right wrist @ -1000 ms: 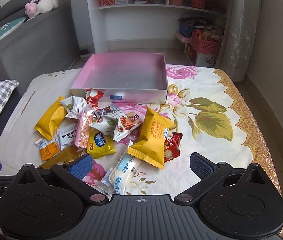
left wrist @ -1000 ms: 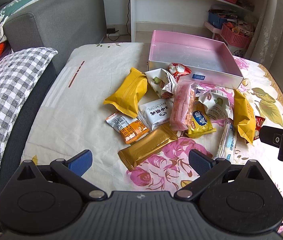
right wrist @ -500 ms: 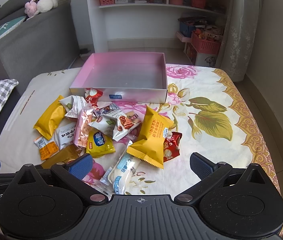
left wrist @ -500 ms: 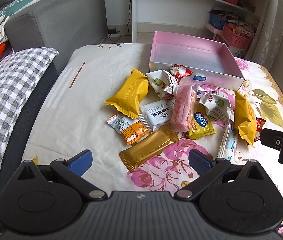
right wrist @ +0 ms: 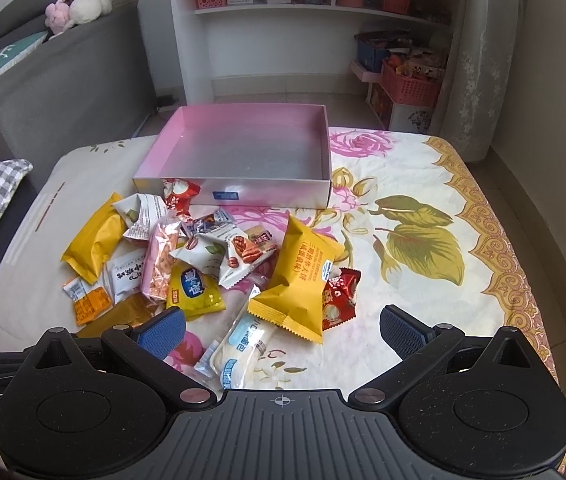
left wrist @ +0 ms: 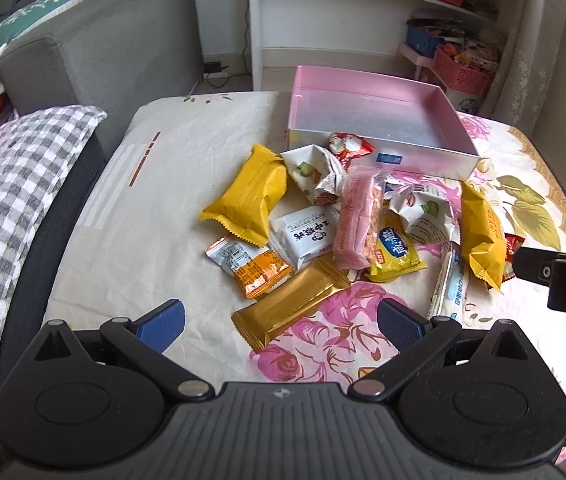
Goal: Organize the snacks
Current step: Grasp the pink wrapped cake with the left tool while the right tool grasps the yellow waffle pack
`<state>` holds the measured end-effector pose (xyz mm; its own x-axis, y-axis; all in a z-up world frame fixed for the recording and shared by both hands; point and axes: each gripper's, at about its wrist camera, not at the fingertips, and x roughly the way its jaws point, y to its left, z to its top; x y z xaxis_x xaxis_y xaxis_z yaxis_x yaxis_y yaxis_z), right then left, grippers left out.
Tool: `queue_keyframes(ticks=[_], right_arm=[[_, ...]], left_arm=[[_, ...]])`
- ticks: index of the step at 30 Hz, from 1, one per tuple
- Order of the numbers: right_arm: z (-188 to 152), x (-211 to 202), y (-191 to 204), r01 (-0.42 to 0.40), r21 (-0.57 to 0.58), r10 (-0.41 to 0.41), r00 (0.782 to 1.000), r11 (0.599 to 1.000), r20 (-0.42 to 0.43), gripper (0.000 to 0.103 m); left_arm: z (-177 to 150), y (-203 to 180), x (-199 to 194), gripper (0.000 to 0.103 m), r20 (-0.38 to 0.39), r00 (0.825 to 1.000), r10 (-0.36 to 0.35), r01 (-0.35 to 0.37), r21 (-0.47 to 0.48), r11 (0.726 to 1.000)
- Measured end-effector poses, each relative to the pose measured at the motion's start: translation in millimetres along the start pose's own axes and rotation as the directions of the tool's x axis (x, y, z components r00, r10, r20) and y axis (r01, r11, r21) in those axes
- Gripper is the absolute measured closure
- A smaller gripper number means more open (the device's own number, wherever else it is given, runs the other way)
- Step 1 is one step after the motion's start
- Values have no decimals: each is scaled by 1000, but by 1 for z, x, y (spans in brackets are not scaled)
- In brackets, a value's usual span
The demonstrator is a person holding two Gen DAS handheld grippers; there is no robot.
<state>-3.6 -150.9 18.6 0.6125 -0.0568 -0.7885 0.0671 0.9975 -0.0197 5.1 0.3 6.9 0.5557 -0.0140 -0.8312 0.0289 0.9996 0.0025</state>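
A pile of snack packets lies on the floral bedspread in front of an empty pink box (left wrist: pixel 379 120) (right wrist: pixel 243 148). In the left wrist view a gold bar packet (left wrist: pixel 291 304) lies nearest my left gripper (left wrist: pixel 281 318), which is open and empty above the sheet. Behind it are an orange sachet (left wrist: pixel 251 266), a white packet (left wrist: pixel 307 236), a yellow pouch (left wrist: pixel 249 196) and a pink packet (left wrist: pixel 357 216). My right gripper (right wrist: pixel 281 330) is open and empty above a white-blue packet (right wrist: pixel 243 344) and a yellow pouch (right wrist: pixel 303 276).
A checked pillow (left wrist: pixel 7 208) and a grey sofa (left wrist: pixel 95 48) are on the left. A white shelf unit (right wrist: pixel 315 24) and pink baskets (right wrist: pixel 411 84) stand behind the bed. The right gripper's body (left wrist: pixel 563 276) shows at the right edge of the left wrist view.
Both grippers have drifted slightly, so the pile sits a little differently in the views. Both stay open and no packet has moved.
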Motion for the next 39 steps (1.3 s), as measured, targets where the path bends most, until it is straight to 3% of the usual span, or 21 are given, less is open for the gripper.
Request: queue_keyframes(ticks=[9,14,16,20,31,35,39], right_arm=[[22,13,-21,-78,30,80,995,996,-56,0],[30,40,-44,-149,158,168,979,976,-117,0],[32,54,-52,-161,209,192,971,965,-142,0],[30,81,-66,-177,306,241,952,935,-186,3],[40,112,-69,-225,409,316,933,884,-172,34],[40,120,-66,-205,400,297,937,893,-184,37],[37,129,-69,-197,425,305,930,883,-203,46]], left_arm=[[14,4,14,0,9,999,-37,37,29,999],[22,3,35,5,-8,994,-109,110,44,993],[24,0,42,6,-9,991,-131,131,82,988],[29,3,56,13,-8,980,-201,201,69,977],[44,9,96,56,-10,926,-376,376,14,926],[46,6,102,61,-21,919,-393,393,16,919],[48,2,110,62,-33,915,-402,403,31,915]])
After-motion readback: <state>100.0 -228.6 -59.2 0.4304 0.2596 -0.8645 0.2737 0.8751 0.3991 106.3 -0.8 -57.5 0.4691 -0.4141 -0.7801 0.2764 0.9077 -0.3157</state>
